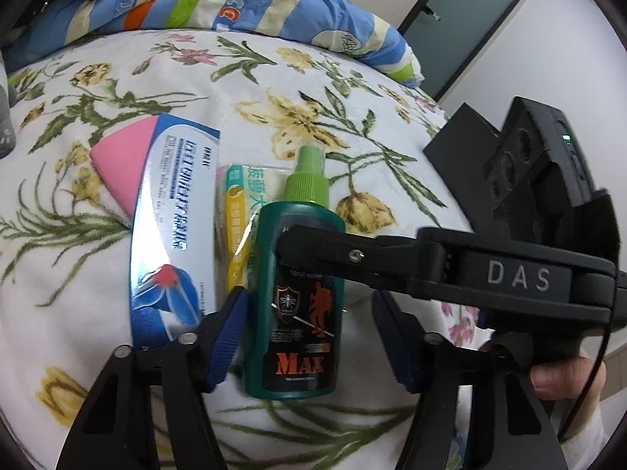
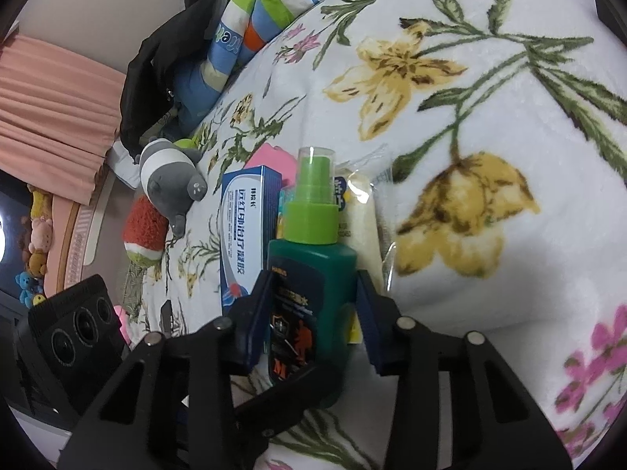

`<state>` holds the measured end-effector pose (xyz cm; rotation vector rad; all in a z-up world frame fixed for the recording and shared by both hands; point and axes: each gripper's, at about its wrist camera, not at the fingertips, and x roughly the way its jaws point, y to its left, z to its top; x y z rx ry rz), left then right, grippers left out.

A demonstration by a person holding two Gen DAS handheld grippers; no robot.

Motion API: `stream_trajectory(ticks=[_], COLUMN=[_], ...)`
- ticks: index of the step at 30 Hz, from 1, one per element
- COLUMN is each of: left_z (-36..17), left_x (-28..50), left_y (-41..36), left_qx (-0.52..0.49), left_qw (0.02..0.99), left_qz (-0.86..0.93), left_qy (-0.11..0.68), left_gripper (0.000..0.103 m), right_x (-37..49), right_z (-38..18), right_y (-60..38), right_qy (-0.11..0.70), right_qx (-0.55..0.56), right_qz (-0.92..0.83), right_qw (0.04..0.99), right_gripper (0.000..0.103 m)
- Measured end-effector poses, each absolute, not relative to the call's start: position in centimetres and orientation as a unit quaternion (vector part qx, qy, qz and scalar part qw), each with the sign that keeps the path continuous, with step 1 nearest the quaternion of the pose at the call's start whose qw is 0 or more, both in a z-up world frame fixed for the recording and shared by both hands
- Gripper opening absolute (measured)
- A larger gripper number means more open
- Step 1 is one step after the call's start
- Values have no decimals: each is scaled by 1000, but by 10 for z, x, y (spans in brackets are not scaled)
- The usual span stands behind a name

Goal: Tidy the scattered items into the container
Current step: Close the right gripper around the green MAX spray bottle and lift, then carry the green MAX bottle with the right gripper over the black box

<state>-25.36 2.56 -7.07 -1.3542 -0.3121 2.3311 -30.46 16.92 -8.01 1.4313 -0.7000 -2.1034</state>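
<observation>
on a bed's floral blanket (image 2: 509, 305), i work both hand-held grippers around a green spray bottle (image 1: 296, 313) lying flat, its light-green pump and clear cap pointing away from me. crowded against it: a blue-and-white medicine box (image 1: 172, 235) on its left, a yellow snack packet (image 1: 235, 227) wedged between box and bottle, and a pink object (image 1: 121, 168) half hidden under the box. in the right wrist view a clear-wrapped pale packet (image 2: 368, 219) lies just beside the bottle's right flank. a striped quilt (image 1: 243, 0) is bunched along the far edge, and a grey plush toy (image 2: 172, 180) rests near the blanket's left edge. my right gripper (image 2: 313, 313) has both blue pads pressed on the bottle's sides, holding it; its arm crosses over the bottle in the left wrist view. my left gripper (image 1: 309, 333) stands wide, one pad touching the bottle's left side, the other well clear. the label reads "max" in orange.
</observation>
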Motion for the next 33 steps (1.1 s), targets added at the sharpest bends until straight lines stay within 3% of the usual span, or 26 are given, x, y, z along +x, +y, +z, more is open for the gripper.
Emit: stream_trajectory(ticks=[6, 16, 33], left_z=[-70, -48, 37], left_x=[-250, -235, -191], left_y=[23, 26, 32], left_qx=[-496, -487, -427], left_qw=[207, 217, 230], left_qz=[835, 838, 868], left_qy=[-117, -116, -102], left_gripper=[51, 51, 51], right_x=[-295, -275, -225], right_z=[-76, -53, 35], right_y=[168, 176, 187], right_qy=[-249, -255, -248], right_qx=[519, 504, 444], right_qz=[-779, -787, -819], right_qw=[248, 250, 265], right_gripper=[34, 32, 32])
